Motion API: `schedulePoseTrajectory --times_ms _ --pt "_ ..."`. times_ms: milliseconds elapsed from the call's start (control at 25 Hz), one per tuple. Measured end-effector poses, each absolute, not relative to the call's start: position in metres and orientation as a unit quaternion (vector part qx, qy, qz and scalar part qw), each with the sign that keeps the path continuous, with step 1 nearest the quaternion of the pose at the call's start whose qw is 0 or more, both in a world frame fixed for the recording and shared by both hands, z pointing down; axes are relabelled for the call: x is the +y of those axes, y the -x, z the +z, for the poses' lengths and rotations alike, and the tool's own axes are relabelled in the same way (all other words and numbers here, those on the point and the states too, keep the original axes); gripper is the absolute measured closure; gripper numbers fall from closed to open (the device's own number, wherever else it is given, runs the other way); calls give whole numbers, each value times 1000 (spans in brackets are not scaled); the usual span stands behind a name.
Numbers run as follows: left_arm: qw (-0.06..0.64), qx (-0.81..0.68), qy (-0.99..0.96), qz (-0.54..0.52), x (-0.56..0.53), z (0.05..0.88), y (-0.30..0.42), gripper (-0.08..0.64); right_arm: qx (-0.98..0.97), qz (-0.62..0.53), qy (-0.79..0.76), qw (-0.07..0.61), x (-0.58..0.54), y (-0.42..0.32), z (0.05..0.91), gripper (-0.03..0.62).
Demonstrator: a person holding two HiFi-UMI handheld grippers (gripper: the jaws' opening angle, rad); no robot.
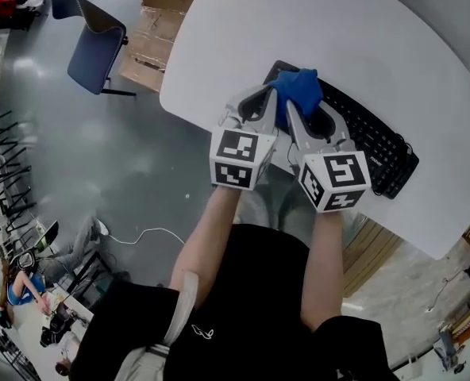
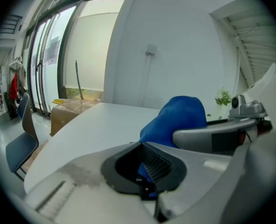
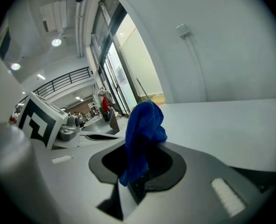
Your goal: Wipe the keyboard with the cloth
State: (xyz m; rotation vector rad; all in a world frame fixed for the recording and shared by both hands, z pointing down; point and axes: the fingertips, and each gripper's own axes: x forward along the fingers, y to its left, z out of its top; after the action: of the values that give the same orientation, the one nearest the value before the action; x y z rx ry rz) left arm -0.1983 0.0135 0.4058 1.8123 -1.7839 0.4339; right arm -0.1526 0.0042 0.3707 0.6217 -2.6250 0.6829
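Observation:
A black keyboard (image 1: 371, 146) lies slanted on the white table (image 1: 394, 46), near its front edge. Over the keyboard's left end a blue cloth (image 1: 299, 89) is bunched up, and both grippers meet at it side by side. My left gripper (image 1: 275, 98) is shut on a fold of the cloth (image 2: 179, 118), with blue showing between its jaws at the left gripper (image 2: 146, 172). My right gripper (image 1: 292, 108) is also shut on the cloth (image 3: 142, 132), which stands up out of the right gripper (image 3: 135, 172). The cloth hides the keys under it.
The table's curved edge (image 1: 186, 111) runs just left of the grippers, with grey floor below. A blue chair (image 1: 93, 48) and a cardboard box (image 1: 152, 36) stand on the floor at far left. A white cable (image 1: 144, 234) lies on the floor.

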Motion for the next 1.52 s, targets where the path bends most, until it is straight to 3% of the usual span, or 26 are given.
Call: schedulePoseTrajectory --times_ms 440,1520 --pt "312 -654 -661 195 45 443 228 563 -920 267 -188 218 45 188 424 502" --pt "298 -593 -709 237 29 455 148 563 -893 296 -263 215 41 108 445 500"
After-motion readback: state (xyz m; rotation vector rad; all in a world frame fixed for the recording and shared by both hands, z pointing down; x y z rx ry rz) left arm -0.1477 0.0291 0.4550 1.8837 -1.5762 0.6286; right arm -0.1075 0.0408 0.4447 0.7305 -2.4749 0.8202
